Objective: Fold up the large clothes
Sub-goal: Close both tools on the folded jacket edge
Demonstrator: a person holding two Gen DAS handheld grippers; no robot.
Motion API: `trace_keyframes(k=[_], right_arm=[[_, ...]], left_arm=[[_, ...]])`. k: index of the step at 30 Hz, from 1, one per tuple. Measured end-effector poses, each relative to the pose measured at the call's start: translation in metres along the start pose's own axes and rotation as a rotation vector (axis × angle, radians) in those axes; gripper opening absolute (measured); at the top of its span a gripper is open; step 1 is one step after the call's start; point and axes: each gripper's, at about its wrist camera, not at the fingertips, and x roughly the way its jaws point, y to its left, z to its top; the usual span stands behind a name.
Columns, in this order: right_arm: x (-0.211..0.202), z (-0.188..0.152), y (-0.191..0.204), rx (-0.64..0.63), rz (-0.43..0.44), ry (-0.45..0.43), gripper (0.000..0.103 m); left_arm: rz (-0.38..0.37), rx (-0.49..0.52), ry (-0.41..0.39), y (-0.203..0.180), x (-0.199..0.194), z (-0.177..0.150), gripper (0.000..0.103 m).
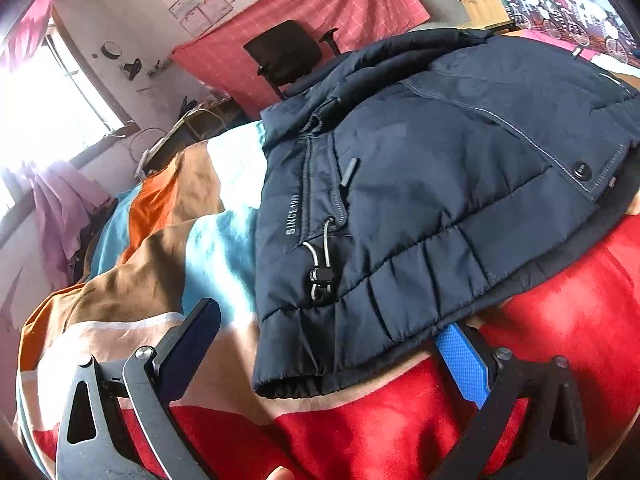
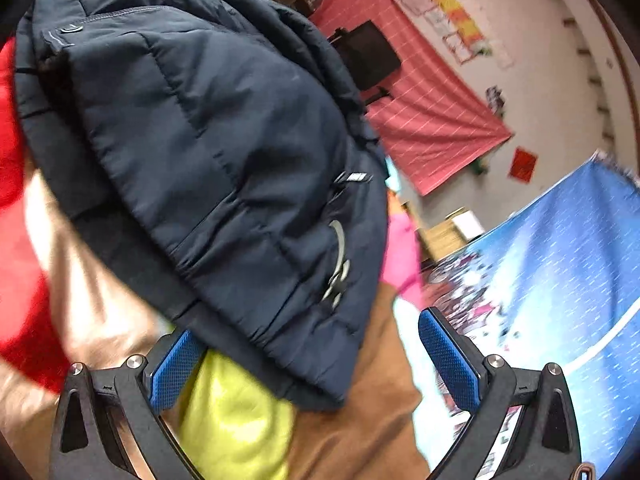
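Bedroom setting: patchwork bedspread (image 1: pixel 152 248) in red, orange, tan and teal serves as our work surface, with a pink cloth (image 1: pixel 320 8) hung on the far wall and an office chair (image 1: pixel 288 52) in front of it.

Navy puffer jacket (image 1: pixel 420 200) lies on the bedspread, already bunched into a compact stack, hem edge toward us, drawcord toggle (image 1: pixel 320 276) showing on top.

We have the left gripper (image 1: pixel 332 344) at the near hem, jaws wide apart and holding nothing. One finger sits clear on the bedspread, the other looks tucked under the jacket edge; likely placed that way to scoop the hem.

Right gripper (image 2: pixel 312 344) is also spread wide and empty, straddling the jacket's opposite corner (image 2: pixel 320 380). Right view is motion-blurred, so contact is unclear.

Judgement: we're lined up on two corners so both can pinch and lift for the next fold.
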Motion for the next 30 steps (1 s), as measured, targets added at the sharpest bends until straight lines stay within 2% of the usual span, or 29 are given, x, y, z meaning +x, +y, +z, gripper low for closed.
trace_keyframes(k=[3,4,5,6,8,11,18,20,22,25,28,30], right_arm=[[0.002,0.005,-0.008,0.036,-0.013,-0.016,0.101],[0.001,0.006,-0.011,0.052,-0.005,-0.023,0.094],[0.001,0.007,-0.015,0.069,0.008,-0.028,0.080],[0.001,0.010,-0.020,0.098,0.045,-0.027,0.073],[-0.001,0.018,-0.029,0.146,0.110,-0.024,0.046],[-0.007,0.035,-0.042,0.202,0.181,-0.035,0.021],[-0.016,0.076,-0.095,0.391,0.294,-0.057,0.015],[-0.018,0.080,-0.098,0.411,0.308,-0.057,0.014],[-0.020,0.083,-0.101,0.405,0.303,-0.062,0.014],[-0.022,0.079,-0.100,0.404,0.296,-0.062,0.014],[-0.024,0.069,-0.095,0.427,0.302,-0.058,0.011],[-0.027,0.063,-0.095,0.456,0.301,-0.067,0.009]], left_arm=[[-0.016,0.039,-0.019,-0.007,-0.003,-0.003,0.101],[-0.020,0.055,-0.029,-0.010,-0.005,-0.004,0.101],[-0.025,0.071,-0.038,-0.013,-0.006,-0.006,0.101],[-0.032,0.083,-0.043,-0.015,-0.007,-0.007,0.101],[-0.043,0.110,-0.060,-0.021,-0.009,-0.008,0.101],[-0.055,0.137,-0.076,-0.025,-0.010,-0.010,0.101],[-0.072,0.152,-0.048,-0.027,-0.002,-0.008,0.100],[-0.071,0.140,-0.037,-0.024,0.000,-0.008,0.086],[-0.082,0.128,-0.021,-0.021,0.004,-0.006,0.049],[-0.115,0.099,-0.014,-0.013,0.006,-0.002,0.022],[-0.130,0.061,-0.092,0.000,-0.007,0.006,0.007],[-0.130,0.009,-0.146,0.014,-0.017,0.013,0.005]])
